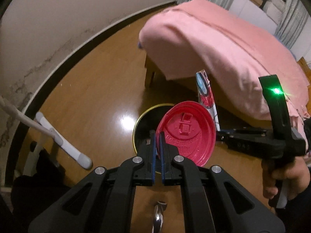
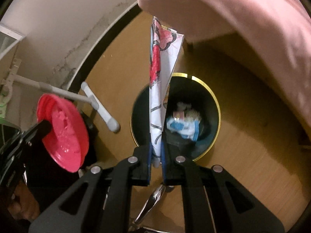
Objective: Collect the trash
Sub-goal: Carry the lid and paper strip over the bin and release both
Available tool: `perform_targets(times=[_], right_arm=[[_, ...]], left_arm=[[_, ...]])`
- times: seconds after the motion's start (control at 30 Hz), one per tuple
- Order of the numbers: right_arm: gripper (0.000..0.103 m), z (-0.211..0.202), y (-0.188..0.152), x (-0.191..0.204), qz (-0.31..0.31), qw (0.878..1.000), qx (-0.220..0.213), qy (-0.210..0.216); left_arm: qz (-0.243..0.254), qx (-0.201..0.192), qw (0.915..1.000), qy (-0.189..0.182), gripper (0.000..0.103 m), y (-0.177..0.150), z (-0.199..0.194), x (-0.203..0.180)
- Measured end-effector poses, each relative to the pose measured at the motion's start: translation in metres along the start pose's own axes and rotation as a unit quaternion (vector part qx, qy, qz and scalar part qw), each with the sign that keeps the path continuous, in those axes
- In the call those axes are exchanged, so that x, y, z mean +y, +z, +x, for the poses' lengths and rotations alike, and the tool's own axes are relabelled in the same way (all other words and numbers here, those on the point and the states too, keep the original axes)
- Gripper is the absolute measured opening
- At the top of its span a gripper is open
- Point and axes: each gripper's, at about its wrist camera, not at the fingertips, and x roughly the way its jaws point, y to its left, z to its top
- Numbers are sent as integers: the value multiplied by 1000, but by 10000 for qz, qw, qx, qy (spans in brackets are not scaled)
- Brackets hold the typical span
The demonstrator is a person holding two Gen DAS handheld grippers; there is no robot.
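My left gripper (image 1: 157, 136) is shut on the rim of a red plastic lid (image 1: 187, 132) and holds it on edge above a black bin with a gold rim (image 1: 143, 112). The lid also shows at the left of the right wrist view (image 2: 64, 134). My right gripper (image 2: 156, 147) is shut on a folded printed paper wrapper (image 2: 157, 97), white with red and blue marks, held upright over the bin (image 2: 194, 89). Blue and white trash (image 2: 184, 124) lies inside the bin. The wrapper (image 1: 205, 91) and the right gripper (image 1: 223, 135) show in the left wrist view.
A bed with a pink cover (image 1: 223, 44) overhangs close to the right of the bin. A white pole stand (image 1: 62, 141) stands on the wooden floor at the left, near the wall (image 1: 58, 19). A metal piece (image 1: 158, 215) shows below the fingers.
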Motion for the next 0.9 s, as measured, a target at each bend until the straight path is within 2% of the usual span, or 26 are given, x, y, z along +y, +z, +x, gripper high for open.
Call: perform_targets(times=[0.13,0.3,0.33,0.4,0.43,0.47,0.63,0.8,0.87,0.9], right_arm=[[9,24,-3,-7,95,9997,224,68],[9,32,-2,-21,219,9993,268,120],[13,32,-1,-23,243,9992,278,160],[44,30,-1,-27,329,9989,258,195],[71,30,0,-30,354,9990,211,193],[73,26,0,-32,391,9991,82,170],[73,24,-2,-43,564,9982,-40,206],[73,4,0,-54,758,9965,-279,211],[73,-9,2,-59,814,9958,-373,193],[73,-15,2,-60,832,9955,-415,182]], left_arm=[[13,209,9998,64,3,-8,25,-1],[81,371,9992,96,3,-10,42,-4],[79,402,9991,90,3,-10,45,-4],[96,467,9988,87,3,-11,51,-5],[98,486,9987,87,3,-10,52,-6],[99,513,9986,76,3,-10,55,-6],[115,586,9982,53,3,-9,61,-12],[204,633,9977,-83,3,0,68,-21],[305,659,9973,-102,9,5,70,-28],[317,704,9969,-116,27,8,72,-30]])
